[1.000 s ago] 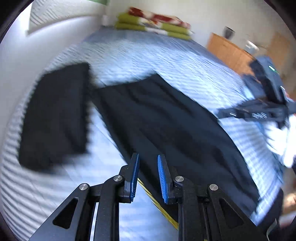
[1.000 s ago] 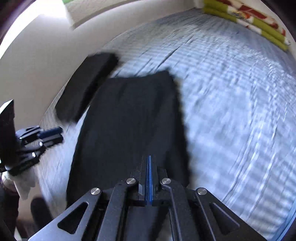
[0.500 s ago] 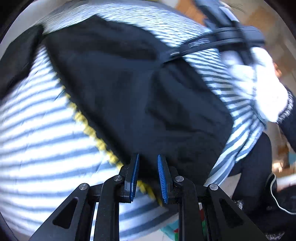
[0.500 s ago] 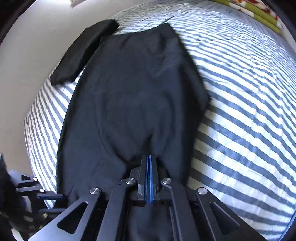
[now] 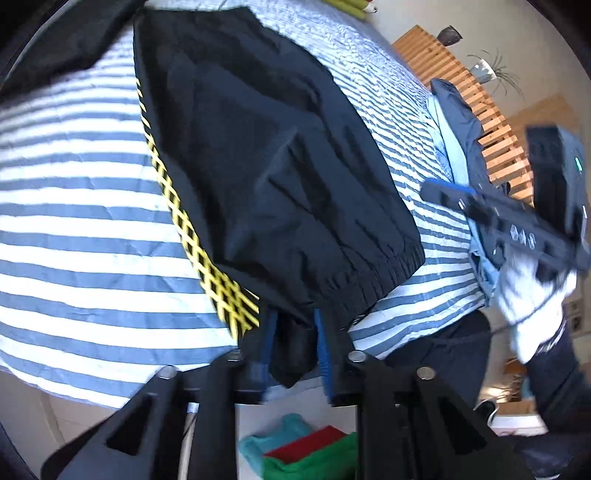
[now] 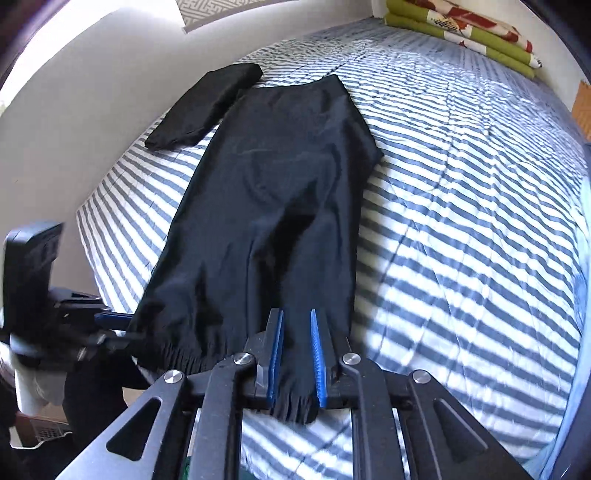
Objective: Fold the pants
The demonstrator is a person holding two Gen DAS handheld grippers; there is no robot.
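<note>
Black pants (image 6: 277,184) lie flat and lengthwise on the striped bed (image 6: 461,221), cuffs at the near edge. A yellow lattice stripe (image 5: 192,236) runs down one side of the pants (image 5: 277,166). My left gripper (image 5: 295,332) is at the stripe-side corner of the elastic cuff; its jaws are closing, and bunched black fabric hangs between the blue pads. My right gripper (image 6: 296,328) is at the other cuff corner; its jaws are opening with the cuff lying loose between them. Each gripper shows in the other's view: the right gripper (image 5: 447,190) and the left gripper (image 6: 118,321).
A folded black garment (image 6: 207,107) lies beside the waist end, near the wall. Folded green and red blankets (image 6: 461,26) sit at the bed's far end. Blue clothes (image 5: 458,122) are piled by a wooden slatted unit (image 5: 461,85). Coloured cloth (image 5: 306,450) lies on the floor below the edge.
Both grippers travelled back to the cuff end at the bed's near edge. The right jaws went from shut to parted. Cuff fabric has come between the left pads.
</note>
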